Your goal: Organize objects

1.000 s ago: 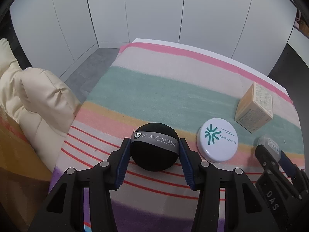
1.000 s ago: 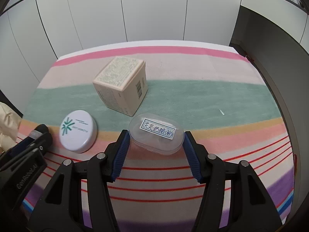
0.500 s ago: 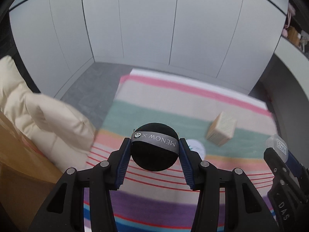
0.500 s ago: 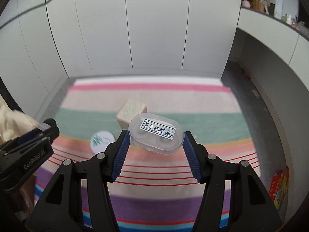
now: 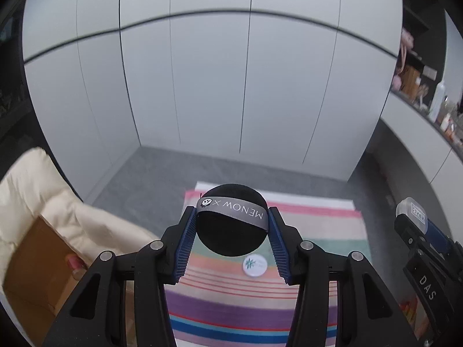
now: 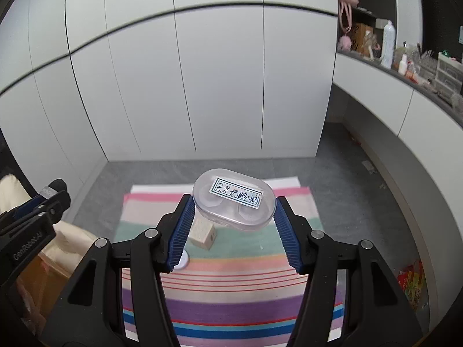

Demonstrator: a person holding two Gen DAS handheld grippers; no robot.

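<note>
- The left gripper (image 5: 231, 225) is clamping a black puff (image 5: 231, 219) at centre frame, high above the striped cloth (image 5: 231, 303).
- The right gripper (image 6: 233, 222) is squeezing a clear case (image 6: 234, 206) at centre frame.
- A white tin (image 5: 254, 265) and a beige box (image 6: 202, 235) are lying on the cloth below.

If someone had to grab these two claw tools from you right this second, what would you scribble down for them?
Left gripper: shut on the black powder puff, held high in the air.
Right gripper: shut on the clear oval case, also held high.
On the striped cloth below: the beige box and the white round compact.
An open cardboard box sits on the left beside the cream cushion; it may be the drop-off, though I cannot tell.
Done: both items picked up. Left: put them away, then the box and compact.
</note>
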